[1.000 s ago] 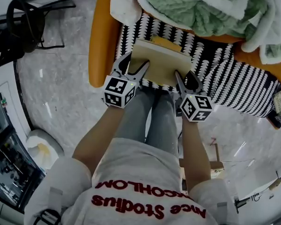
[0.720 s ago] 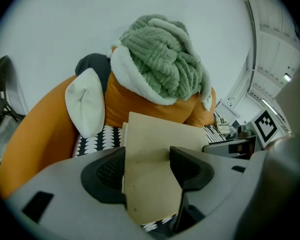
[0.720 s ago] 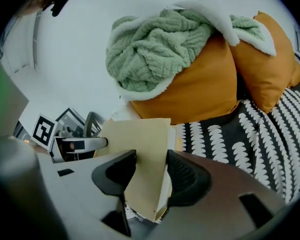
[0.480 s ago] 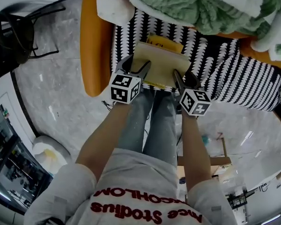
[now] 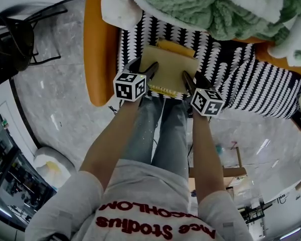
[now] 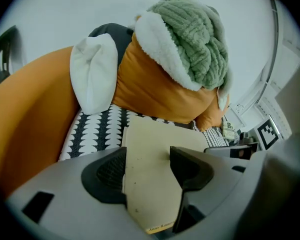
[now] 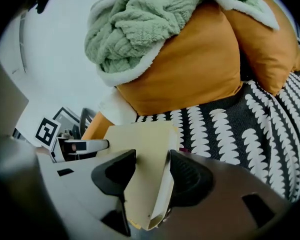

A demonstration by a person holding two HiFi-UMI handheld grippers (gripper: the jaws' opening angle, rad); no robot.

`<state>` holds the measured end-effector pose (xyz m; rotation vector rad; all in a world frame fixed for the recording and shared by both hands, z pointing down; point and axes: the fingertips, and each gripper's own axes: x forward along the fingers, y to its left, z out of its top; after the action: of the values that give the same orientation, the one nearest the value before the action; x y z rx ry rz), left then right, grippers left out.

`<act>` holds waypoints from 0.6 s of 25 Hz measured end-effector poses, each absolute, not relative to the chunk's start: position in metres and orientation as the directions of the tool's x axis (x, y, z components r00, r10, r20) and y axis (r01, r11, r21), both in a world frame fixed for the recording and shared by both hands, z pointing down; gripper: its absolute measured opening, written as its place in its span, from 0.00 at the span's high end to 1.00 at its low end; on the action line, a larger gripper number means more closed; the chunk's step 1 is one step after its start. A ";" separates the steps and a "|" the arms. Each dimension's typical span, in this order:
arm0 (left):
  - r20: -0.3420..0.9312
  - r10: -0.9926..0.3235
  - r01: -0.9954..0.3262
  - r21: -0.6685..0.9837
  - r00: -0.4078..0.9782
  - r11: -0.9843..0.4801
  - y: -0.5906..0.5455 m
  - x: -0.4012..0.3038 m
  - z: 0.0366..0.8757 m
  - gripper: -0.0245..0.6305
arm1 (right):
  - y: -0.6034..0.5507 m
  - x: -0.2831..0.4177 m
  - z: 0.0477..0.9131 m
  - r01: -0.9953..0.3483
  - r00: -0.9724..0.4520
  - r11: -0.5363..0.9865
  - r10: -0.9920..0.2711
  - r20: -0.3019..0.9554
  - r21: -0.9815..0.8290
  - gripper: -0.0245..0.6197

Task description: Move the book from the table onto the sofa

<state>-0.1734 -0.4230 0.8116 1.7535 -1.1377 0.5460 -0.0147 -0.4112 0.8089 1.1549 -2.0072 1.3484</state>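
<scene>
1. At the centre of the head view we see the tan book held low over the sofa's black-and-white seat cover, just below the green blanket at the top of the frame.
2. The left gripper clamps the book's left edge, with both pads pressed on it.
3. The right gripper pinches the right edge likewise, with cover and pages caught between its jaws.
4. We cannot tell whether the book touches the seat.
</scene>
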 end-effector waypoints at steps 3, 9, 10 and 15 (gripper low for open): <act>0.770 -0.467 -0.893 0.435 0.434 -0.112 -0.426 -0.182 0.807 0.56 | -0.416 -0.008 0.803 -0.862 -0.504 0.168 -0.390 0.771 -0.478 0.62; 0.751 -0.553 -0.927 0.355 0.362 -0.125 -0.439 -0.215 0.760 0.84 | -0.427 0.014 0.744 -0.898 -0.433 0.184 -0.521 0.736 -0.399 0.81; 0.735 -0.569 -0.924 0.357 0.368 -0.137 -0.442 -0.217 0.747 0.88 | -0.429 0.017 0.730 -0.897 -0.433 0.186 -0.549 0.715 -0.401 0.87; 0.623 -0.646 -0.894 0.372 0.440 -0.249 -0.457 -0.214 0.663 0.93 | -0.441 0.017 0.636 -0.853 -0.494 0.248 -0.669 0.555 -0.460 0.92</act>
<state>-0.2136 -0.4571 0.6634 1.9925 -1.2911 0.4509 0.0172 -0.4408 0.6363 1.4222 -2.2752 1.0853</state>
